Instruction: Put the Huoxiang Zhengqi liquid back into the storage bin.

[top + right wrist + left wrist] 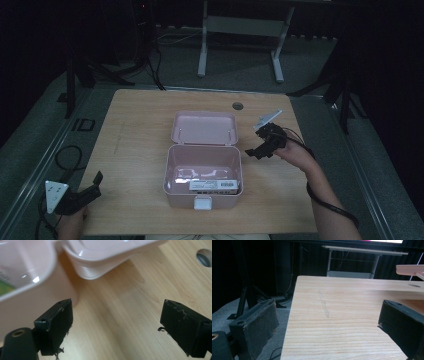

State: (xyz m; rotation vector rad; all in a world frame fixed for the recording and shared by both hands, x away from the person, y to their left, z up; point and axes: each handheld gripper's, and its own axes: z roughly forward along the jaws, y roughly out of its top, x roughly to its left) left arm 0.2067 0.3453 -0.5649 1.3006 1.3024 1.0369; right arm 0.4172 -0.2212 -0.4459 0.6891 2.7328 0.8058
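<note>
A: How far has the work got?
B: The left gripper (95,181) is held spread and empty at the near table (135,150) corner. The pink box (203,172) lies open mid-table, a flat packet (212,185) already inside; closing the lid (204,127) seems left.
A: And the right gripper (256,151)?
B: Spread, empty, beside the box. Its own view reveals a cable hole (205,257) beyond.

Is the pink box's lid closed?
No, in the high view the pink box stands open, its lid folded back flat on the table, and you can see a packet lying inside.
</note>
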